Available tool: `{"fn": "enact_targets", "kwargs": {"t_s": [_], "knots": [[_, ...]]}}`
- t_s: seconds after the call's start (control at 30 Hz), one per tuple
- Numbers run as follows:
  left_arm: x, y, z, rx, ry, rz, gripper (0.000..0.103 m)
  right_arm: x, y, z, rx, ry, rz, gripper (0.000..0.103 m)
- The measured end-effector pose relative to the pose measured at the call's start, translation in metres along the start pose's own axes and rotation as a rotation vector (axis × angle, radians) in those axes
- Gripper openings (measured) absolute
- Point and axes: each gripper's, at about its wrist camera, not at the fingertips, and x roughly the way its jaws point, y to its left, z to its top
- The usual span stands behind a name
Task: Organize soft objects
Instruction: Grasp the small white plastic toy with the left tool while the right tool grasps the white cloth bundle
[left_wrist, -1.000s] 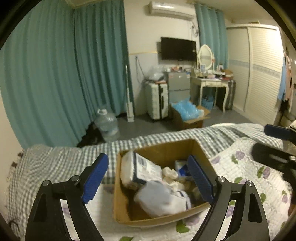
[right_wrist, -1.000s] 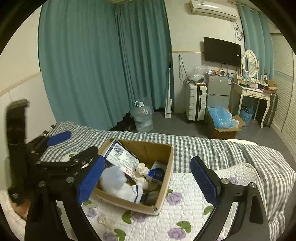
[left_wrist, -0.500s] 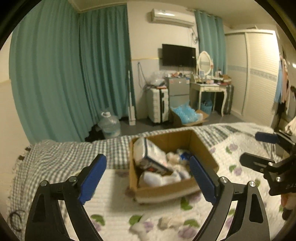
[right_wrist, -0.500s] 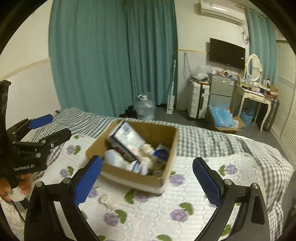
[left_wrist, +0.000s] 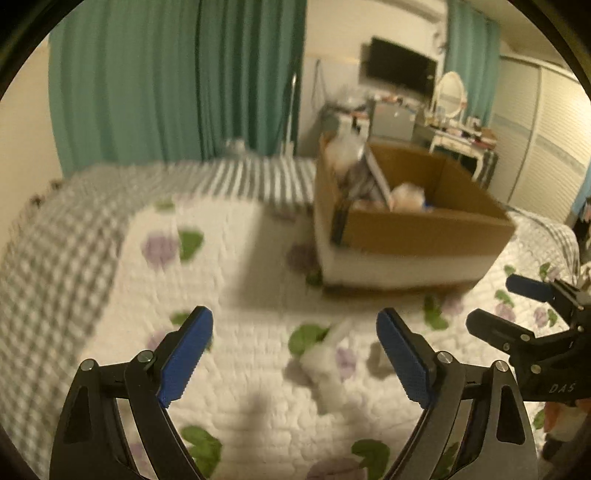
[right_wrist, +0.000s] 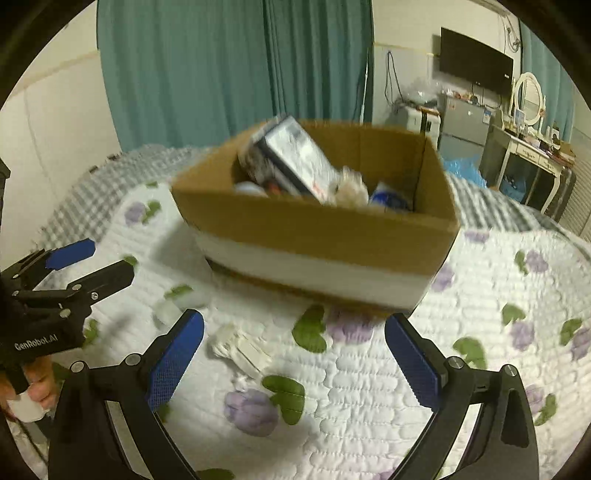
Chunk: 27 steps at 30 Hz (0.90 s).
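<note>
A cardboard box (left_wrist: 417, 229) (right_wrist: 317, 236) stands on the flowered white quilt (left_wrist: 229, 273) (right_wrist: 480, 332), holding a printed packet (right_wrist: 295, 162), white soft items and a blue one. A small white soft object (left_wrist: 325, 354) (right_wrist: 240, 349) lies on the quilt before the box. Another white lump (right_wrist: 166, 310) lies further left. My left gripper (left_wrist: 295, 362) is open and empty, low over the quilt near the white object; it also shows in the right wrist view (right_wrist: 92, 260). My right gripper (right_wrist: 295, 365) is open and empty, just behind the white object; it also shows in the left wrist view (left_wrist: 502, 306).
A grey checked blanket (left_wrist: 55, 240) covers the bed's far and left side. Teal curtains (right_wrist: 229, 66), a television (right_wrist: 476, 66), a dressing table (right_wrist: 532, 147) and a wardrobe (left_wrist: 546, 140) stand beyond the bed.
Both grippers have dropped toward the quilt and closer to the box. The box now looks larger and higher, and the white objects lie between the fingers. Both stay open.
</note>
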Motion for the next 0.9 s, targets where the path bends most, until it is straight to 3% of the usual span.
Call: {"fn": "enact_targets", "kwargs": {"t_s": [0.17, 0.27, 0.33, 0.43, 0.5, 0.57, 0.63, 0.9], "knots": [[0.029, -0.003, -0.02, 0.001, 0.068, 0.043, 0.089, 0.031, -0.014, -0.021, 0.051, 0.059, 0.015, 0.099], [0.04, -0.006, -0.026, -0.005, 0.105, 0.025, 0.078, 0.036, -0.018, -0.029, 0.062, 0.084, 0.019, 0.099], [0.048, -0.013, -0.03, 0.027, 0.117, 0.067, 0.077, 0.034, -0.019, -0.031, 0.065, 0.083, 0.024, 0.099], [0.054, -0.023, -0.037, 0.073, 0.144, 0.061, 0.064, 0.03, -0.02, -0.034, 0.069, 0.073, 0.022, 0.099], [0.058, -0.03, -0.041, 0.113, 0.153, 0.074, 0.062, 0.027, -0.02, -0.034, 0.074, 0.067, 0.024, 0.099], [0.057, -0.036, -0.043, 0.151, 0.159, 0.067, 0.039, 0.024, -0.022, -0.036, 0.076, 0.063, 0.024, 0.099], [0.054, -0.04, -0.044, 0.168, 0.158, 0.052, 0.03, 0.022, -0.023, -0.036, 0.071, 0.06, 0.027, 0.099], [0.022, -0.032, -0.035, 0.111, 0.103, 0.06, 0.028, 0.024, 0.001, -0.033, 0.002, 0.054, 0.054, 0.099]]}}
